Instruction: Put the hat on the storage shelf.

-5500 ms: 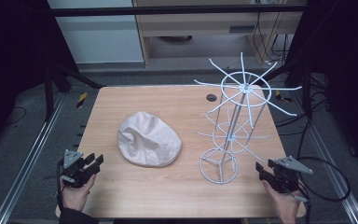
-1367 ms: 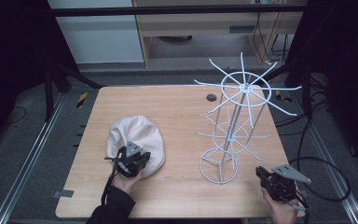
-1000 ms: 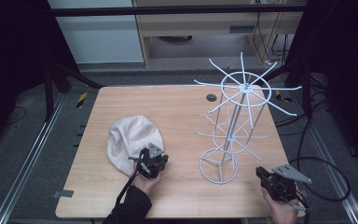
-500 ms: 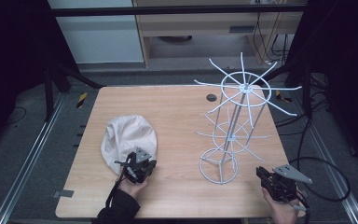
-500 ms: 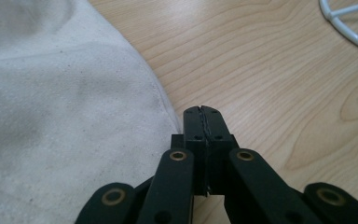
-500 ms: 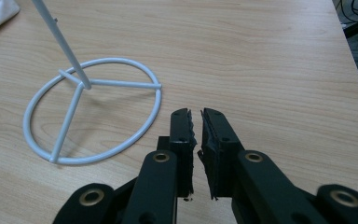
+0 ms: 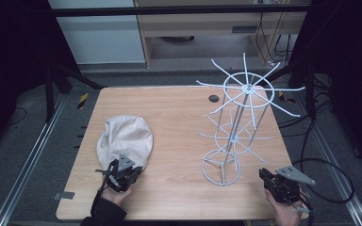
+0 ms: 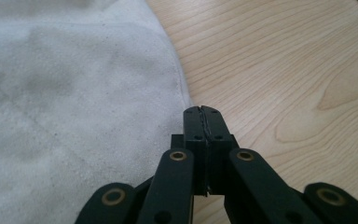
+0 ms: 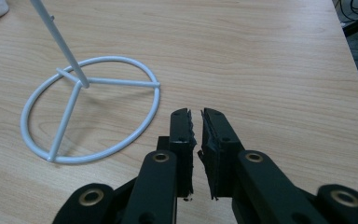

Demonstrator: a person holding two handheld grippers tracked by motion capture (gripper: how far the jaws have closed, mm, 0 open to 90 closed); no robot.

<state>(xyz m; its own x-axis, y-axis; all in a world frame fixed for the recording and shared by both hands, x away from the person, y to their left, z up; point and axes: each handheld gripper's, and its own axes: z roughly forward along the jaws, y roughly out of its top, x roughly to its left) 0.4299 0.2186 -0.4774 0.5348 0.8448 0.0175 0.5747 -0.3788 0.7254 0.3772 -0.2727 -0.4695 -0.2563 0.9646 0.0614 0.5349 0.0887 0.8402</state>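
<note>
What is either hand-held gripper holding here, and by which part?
Left hand-held gripper is shut at the cloth cap's edge; a pinch cannot be told. Right hand-held gripper holds nothing.

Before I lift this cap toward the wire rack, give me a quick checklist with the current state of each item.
1. Left gripper jaws closed: ok, pressed together.
2. Cap fabric caught between those jaws: cannot tell; the tips sit right at the cap's edge and no cloth shows between them.
3. Wire hat rack upright: ok, its ring base lies flat on the table.
4. Table between cap and rack: ok, bare wood.
5. Right gripper clear of the rack: ok, beside the base ring, not touching, jaws slightly apart and holding nothing.
</note>
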